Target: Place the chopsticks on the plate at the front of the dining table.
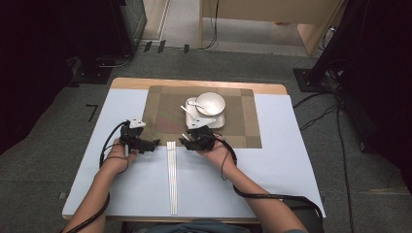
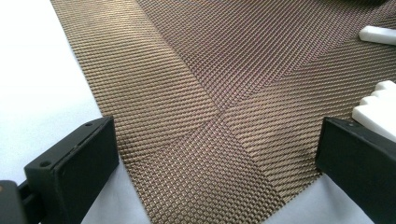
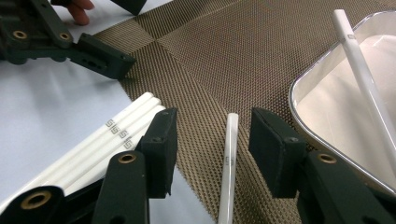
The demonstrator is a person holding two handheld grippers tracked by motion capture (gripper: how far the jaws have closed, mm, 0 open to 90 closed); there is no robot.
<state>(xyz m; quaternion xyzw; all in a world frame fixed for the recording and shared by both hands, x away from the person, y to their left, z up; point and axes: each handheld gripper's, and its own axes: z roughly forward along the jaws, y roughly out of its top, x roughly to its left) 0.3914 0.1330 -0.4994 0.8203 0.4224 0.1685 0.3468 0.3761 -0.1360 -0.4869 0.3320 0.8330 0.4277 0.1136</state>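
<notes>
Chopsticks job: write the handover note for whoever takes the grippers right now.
Right gripper: jaws open, one white chopstick lying on the woven placemat between them, not gripped.
Left gripper: open, nothing in it, over the placemat's near left corner.
Another chopstick rests tilted across the square tray. A bundle of chopsticks waits on the white table between the hands. Bowl and spoon sit on the tray.
Done: one chopstick set on the placemat beside the tray.
Left, probably: tidy the set pair; the bundle remains.

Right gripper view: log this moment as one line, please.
right gripper: open, single chopstick lying loose between fingers on woven placemat | left gripper: open, empty, over placemat corner | chopstick bundle: on table beside placemat
</notes>
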